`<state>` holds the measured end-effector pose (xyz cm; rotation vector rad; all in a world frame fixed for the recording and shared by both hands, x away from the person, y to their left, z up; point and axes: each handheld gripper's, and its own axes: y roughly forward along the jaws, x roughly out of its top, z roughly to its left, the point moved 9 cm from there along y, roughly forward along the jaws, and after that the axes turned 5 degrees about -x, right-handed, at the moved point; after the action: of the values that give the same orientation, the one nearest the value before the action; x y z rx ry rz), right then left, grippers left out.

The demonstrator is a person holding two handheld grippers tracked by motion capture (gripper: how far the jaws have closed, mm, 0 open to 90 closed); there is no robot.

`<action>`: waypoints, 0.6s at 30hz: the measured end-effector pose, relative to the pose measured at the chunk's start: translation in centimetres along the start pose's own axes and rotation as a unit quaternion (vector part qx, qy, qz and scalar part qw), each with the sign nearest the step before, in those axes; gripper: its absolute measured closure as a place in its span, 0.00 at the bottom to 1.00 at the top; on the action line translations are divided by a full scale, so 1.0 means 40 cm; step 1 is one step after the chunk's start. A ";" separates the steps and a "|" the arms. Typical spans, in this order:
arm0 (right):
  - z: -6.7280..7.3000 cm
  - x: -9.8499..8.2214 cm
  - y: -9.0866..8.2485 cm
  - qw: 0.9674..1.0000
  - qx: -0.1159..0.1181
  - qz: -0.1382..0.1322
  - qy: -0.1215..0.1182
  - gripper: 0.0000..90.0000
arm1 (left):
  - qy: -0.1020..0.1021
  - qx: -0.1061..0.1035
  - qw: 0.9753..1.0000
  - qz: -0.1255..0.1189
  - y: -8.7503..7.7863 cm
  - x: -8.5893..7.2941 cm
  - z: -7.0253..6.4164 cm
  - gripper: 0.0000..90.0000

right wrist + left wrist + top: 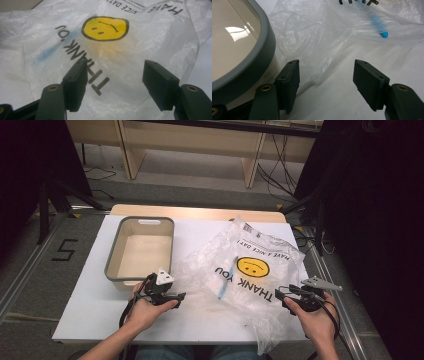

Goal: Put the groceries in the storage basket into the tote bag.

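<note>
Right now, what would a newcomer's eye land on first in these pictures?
The crumpled clear plastic bag spread over the right half of the white table, with its yellow smiley and THANK YOU print. A blue pen-like item shows through it. Left of it stands a grey-rimmed beige bin, and an open hand-held gripper sits at each side.

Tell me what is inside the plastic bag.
Through the thin plastic bag a slim blue pen-like object shows, lying lengthwise. The crumpled folds and the printing blur it and cover anything else inside.
</note>
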<state>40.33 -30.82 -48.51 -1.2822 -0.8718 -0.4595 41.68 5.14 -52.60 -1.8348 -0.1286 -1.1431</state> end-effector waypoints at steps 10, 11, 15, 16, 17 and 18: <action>-0.012 -0.031 -0.004 0.999 -0.014 0.030 0.025 0.41 | 0.000 0.004 1.000 -0.001 -0.001 0.001 0.001 0.42; -0.015 -0.032 -0.006 0.999 -0.016 0.030 0.027 0.41 | 0.000 0.004 1.000 -0.001 -0.001 0.001 0.001 0.42; -0.020 -0.052 -0.012 0.997 -0.029 0.054 0.041 0.41 | 0.000 0.005 1.000 0.002 0.001 -0.002 0.002 0.42; -0.016 -0.060 -0.013 0.997 -0.028 0.064 0.044 0.41 | 0.000 0.005 1.000 0.002 0.001 -0.002 0.003 0.42; -0.010 -0.065 -0.014 0.996 -0.029 0.070 0.047 0.41 | 0.000 0.005 1.000 0.002 0.001 -0.002 0.003 0.42; -0.005 -0.071 -0.014 0.995 -0.030 0.078 0.051 0.41 | 0.001 0.004 1.000 0.006 0.002 -0.004 0.004 0.42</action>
<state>38.25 -31.62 -50.38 -1.3587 -0.6707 -0.4270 41.72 5.27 -52.78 -1.8248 -0.1207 -1.1341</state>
